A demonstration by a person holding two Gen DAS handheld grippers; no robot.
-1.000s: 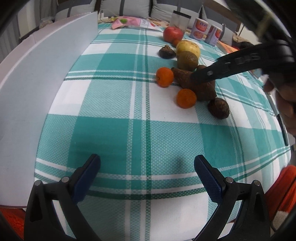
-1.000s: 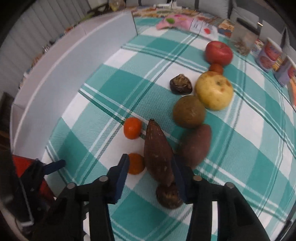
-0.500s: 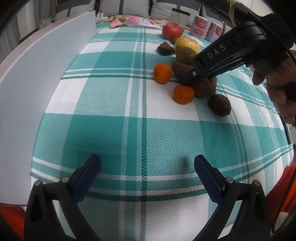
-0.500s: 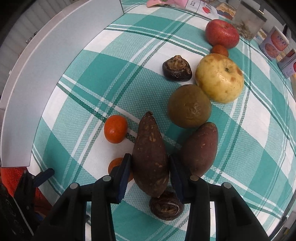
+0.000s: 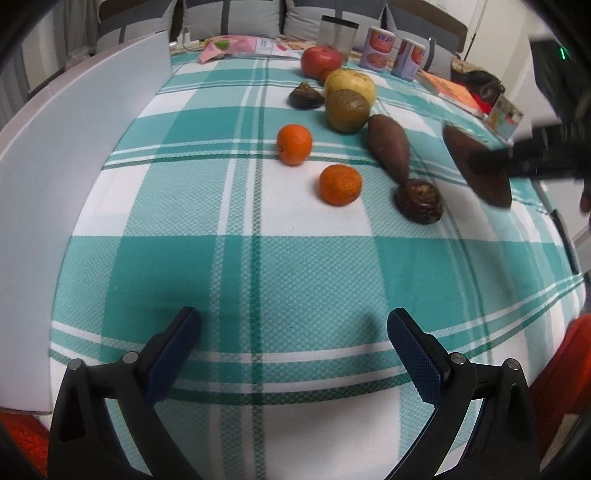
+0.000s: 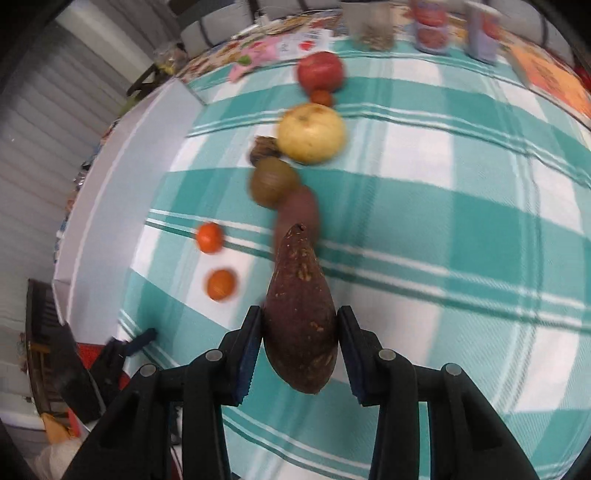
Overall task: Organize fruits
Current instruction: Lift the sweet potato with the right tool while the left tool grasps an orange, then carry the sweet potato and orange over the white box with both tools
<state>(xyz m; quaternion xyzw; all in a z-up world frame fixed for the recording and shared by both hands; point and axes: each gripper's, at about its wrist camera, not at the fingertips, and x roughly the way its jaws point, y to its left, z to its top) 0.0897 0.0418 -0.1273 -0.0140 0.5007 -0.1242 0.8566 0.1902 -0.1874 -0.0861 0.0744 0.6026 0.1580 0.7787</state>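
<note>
My right gripper (image 6: 299, 326) is shut on a brown sweet potato (image 6: 300, 314) and holds it above the checked tablecloth; it also shows in the left wrist view (image 5: 476, 166) at the right, off the cloth. A second sweet potato (image 5: 388, 146), two oranges (image 5: 294, 144) (image 5: 340, 184), a brownish round fruit (image 5: 347, 110), a yellow apple (image 5: 351, 83), a red apple (image 5: 320, 62) and two dark wrinkled fruits (image 5: 418, 200) (image 5: 306, 96) lie on the cloth. My left gripper (image 5: 293, 345) is open and empty, low over the near part of the cloth.
A white board wall (image 5: 74, 177) stands along the table's left side. Cans (image 5: 380, 48), a clear container (image 5: 338, 35), packets (image 5: 236, 46) and a book (image 5: 456, 92) line the far edge. The table's right edge (image 5: 561, 236) drops off close to the lifted sweet potato.
My right gripper closed on the sweet potato, lifted it out of the fruit group and carried it to the right. The left gripper stayed open in place.
</note>
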